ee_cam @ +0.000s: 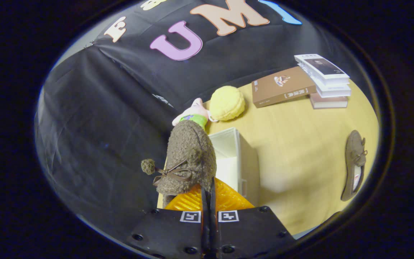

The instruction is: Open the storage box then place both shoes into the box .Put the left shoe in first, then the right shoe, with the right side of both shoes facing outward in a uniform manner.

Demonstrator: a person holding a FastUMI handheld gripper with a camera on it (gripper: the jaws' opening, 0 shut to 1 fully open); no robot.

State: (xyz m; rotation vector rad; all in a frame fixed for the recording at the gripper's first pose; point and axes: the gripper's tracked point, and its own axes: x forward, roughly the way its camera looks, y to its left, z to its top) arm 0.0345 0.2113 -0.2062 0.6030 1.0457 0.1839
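- A fuzzy brown shoe [187, 158] with a bow and pompom is being gripped at its rim by the gripper [208, 190], whose fingers are being pressed nearly together on it.
- The shoe is being held in the air, just beside the box [244, 162] and partly in front of its open top.
- The box, pale and open with its inside in view, is being kept on the table [293, 144].
- The second shoe [354, 165] is lying on the table well apart from the box, on the side away from the held shoe.
- A doll [194, 113] and a yellow plush [227, 103] are lying just beyond the box.
- A brown book [282, 88] and a stack of books [325, 81] are being kept far beyond the box, near the wall.
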